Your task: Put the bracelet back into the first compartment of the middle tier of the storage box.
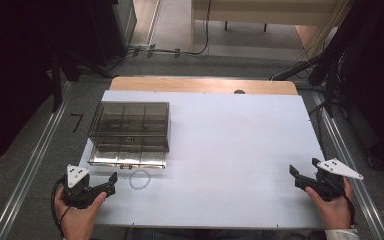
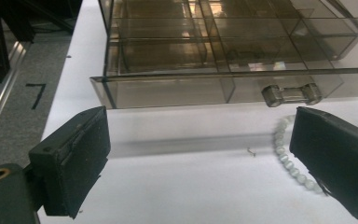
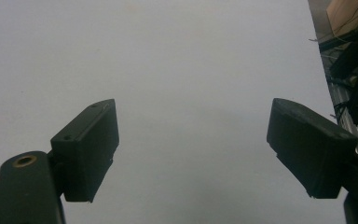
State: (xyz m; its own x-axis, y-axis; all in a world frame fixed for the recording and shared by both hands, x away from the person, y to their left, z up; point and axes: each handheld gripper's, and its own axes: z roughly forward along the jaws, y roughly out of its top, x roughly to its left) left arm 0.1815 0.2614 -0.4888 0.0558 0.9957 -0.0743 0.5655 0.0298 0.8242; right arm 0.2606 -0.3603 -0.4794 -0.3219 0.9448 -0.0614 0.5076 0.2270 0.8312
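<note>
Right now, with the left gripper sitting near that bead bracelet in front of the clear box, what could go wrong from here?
The bead bracelet lies flat on the white table, so the open left gripper may push it along rather than pinch it. It also rests close to the compartment box and its front latch, so a jaw could bump the box. The beads look small and smooth and might slip from the pads.

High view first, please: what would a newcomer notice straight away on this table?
A smoky clear compartment box stands at the white table's left, its lid raised. A pale bead bracelet lies just in front of it, beside the open left hand-held gripper. The right hand-held gripper hovers open over the bare right edge.
</note>
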